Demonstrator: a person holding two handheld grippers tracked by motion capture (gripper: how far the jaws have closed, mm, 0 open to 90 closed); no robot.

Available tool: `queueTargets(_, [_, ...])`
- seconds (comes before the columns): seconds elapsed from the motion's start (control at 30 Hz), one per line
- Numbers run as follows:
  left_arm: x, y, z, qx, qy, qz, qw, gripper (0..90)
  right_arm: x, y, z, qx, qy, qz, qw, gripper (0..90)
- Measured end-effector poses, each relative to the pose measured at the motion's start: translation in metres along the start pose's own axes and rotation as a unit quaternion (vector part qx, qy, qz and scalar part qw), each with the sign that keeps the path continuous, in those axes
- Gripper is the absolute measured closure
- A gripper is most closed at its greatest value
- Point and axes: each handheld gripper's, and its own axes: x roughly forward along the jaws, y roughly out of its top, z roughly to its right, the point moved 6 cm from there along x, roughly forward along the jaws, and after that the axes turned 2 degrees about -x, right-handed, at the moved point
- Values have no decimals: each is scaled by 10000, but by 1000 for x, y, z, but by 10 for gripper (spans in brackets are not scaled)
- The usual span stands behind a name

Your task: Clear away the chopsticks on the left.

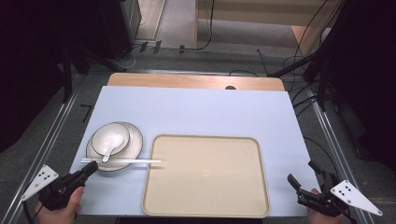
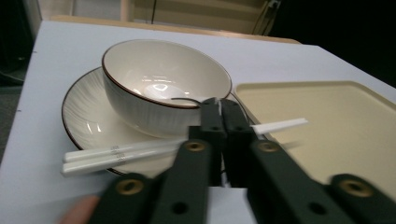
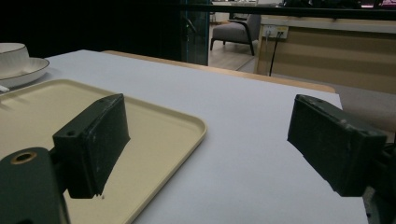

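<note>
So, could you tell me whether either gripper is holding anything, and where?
Nothing is held. The left gripper is shut just above the chopsticks; the right gripper is open and empty.

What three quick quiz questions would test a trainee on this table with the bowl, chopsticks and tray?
1. True or false: the bowl sits on the plate.
2. Multiple choice: the white chopsticks lie across A) the plate's near rim and the tray's edge, B) the middle of the tray, C) inside the bowl.
3. Which gripper has its fingers wide apart, the left gripper or the right gripper?

Key: 1 true; 2 A; 3 the right gripper, beside the empty tray.
</note>
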Motion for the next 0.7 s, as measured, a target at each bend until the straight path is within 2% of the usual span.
queueTargets(0.03, [1,-2,4,79,-85,-102,9999,900,0,0,-1,-1,-3,7,10000,129])
queueTargets(0.07, [3,-4,7,188,-61,-222,9996,900,0,1,-2,-9,14,27,10000,129])
queueTargets(0.1, [3,-4,7,188,-61,-222,9996,900,0,1,-3,-50,28,34,10000,129])
queueTargets(0.13, [9,-8,15,288,-174,-398,9986,900,0,1,-3,-55,22,23,10000,129])
queueTargets(0.17, [13,-9,18,335,-152,-493,9981,900,1,1,-4,-43,22,22,10000,129])
queueTargets(0.27, [26,-12,29,314,-218,-723,9967,900,3,1,-5,-11,48,3,10000,129])
queueTargets(0.37, [40,-11,36,218,-214,-827,9961,900,4,0,-7,-52,73,-24,10000,129])
queueTargets(0.4, [40,-11,36,218,-214,-827,9961,900,5,0,-8,-45,81,-27,10000,129])
queueTargets(0.47, [53,-12,41,339,-83,-1017,9942,900,5,0,-9,-74,92,-29,9999,129])
queueTargets(0.53, [57,-12,42,330,-70,-1070,9937,900,5,-1,-9,-80,101,-44,9999,129])
queueTargets(0.57, [64,-12,41,327,12,-1126,9931,900,5,-1,-9,-66,97,-46,9999,129])
queueTargets(0.7, [73,-13,38,310,133,-1245,9916,900,3,0,-8,-48,68,4,10000,129])
